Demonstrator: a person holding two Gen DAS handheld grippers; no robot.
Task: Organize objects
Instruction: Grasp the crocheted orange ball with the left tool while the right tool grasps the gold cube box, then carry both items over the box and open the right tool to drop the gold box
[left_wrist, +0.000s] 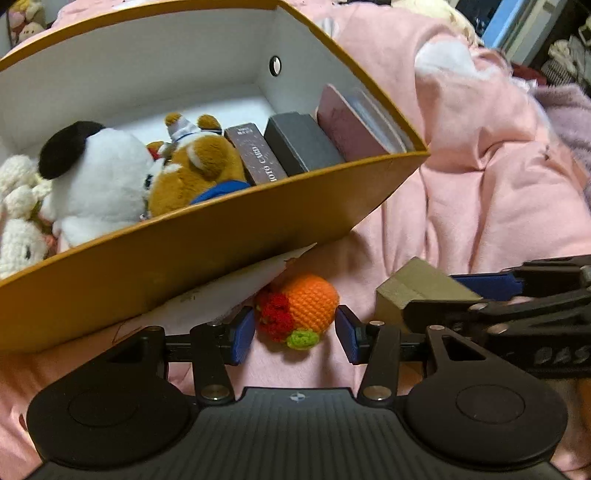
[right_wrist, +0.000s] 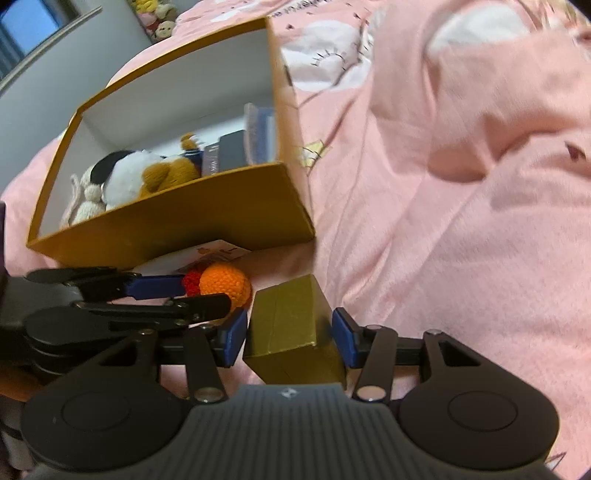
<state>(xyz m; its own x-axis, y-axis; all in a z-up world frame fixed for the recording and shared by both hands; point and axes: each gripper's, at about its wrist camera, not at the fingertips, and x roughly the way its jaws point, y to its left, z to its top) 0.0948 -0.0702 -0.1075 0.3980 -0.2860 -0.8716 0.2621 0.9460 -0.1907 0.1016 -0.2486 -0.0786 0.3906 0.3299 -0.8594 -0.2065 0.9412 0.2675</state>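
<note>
An orange crochet ball (left_wrist: 308, 304) with red and green parts lies on the pink bedding in front of an orange storage box (left_wrist: 207, 236). My left gripper (left_wrist: 295, 332) is open, with its blue pads either side of the ball, not touching. It also shows in the right wrist view (right_wrist: 192, 291), beside the ball (right_wrist: 225, 282). A small gold box (right_wrist: 291, 328) lies to the right. My right gripper (right_wrist: 290, 339) straddles it, pads close to its sides with a small gap. The gold box (left_wrist: 410, 288) also shows in the left wrist view.
The storage box (right_wrist: 177, 225) holds plush toys (left_wrist: 99, 181), a brown bear (left_wrist: 199, 170) and upright card boxes and books (left_wrist: 299, 144). A white paper sheet (left_wrist: 229, 291) sticks out under it. Rumpled pink bedding (right_wrist: 461, 221) spreads to the right.
</note>
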